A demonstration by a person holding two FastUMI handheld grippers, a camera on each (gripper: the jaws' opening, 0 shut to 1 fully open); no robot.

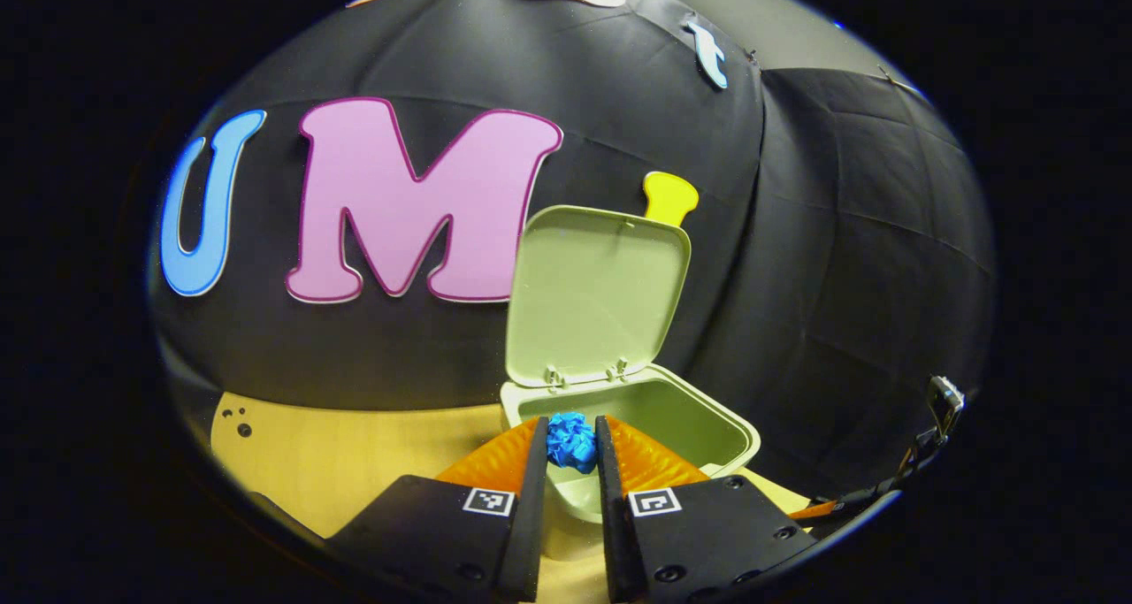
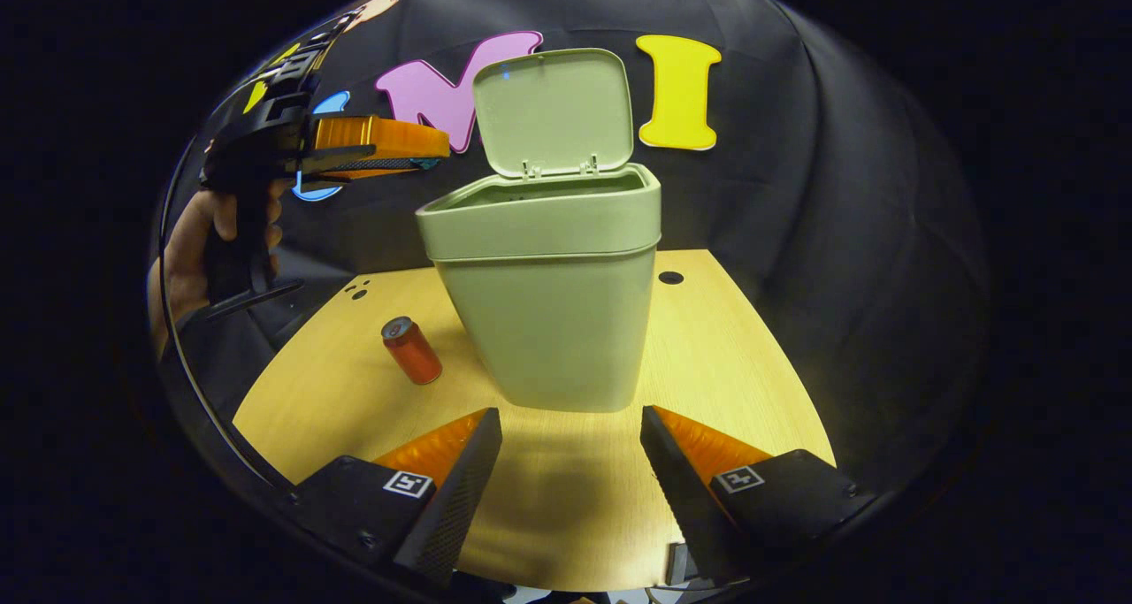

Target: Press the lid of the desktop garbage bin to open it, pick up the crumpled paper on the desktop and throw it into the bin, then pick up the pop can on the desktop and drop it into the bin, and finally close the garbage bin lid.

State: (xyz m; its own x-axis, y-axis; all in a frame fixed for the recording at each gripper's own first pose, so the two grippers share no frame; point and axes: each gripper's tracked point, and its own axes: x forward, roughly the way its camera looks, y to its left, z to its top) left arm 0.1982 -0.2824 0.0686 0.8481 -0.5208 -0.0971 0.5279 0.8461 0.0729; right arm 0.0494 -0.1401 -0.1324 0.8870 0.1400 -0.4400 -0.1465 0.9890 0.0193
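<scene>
Crumpled paper (image 1: 571, 442), pinched by left gripper (image 1: 570, 449), above smooth bin (image 1: 699, 427).

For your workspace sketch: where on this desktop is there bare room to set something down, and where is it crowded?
Bare wood lies right of the bin, out to the desktop edge, and in front of it, by the right hand-held gripper. The pop can crowds the bin's left. The left hand-held gripper holds crumpled paper over the bin's rim.

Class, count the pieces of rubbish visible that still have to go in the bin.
2: the blue crumpled paper pinched in the left gripper above the open bin, and the red pop can standing on the desktop beside the bin.
</scene>
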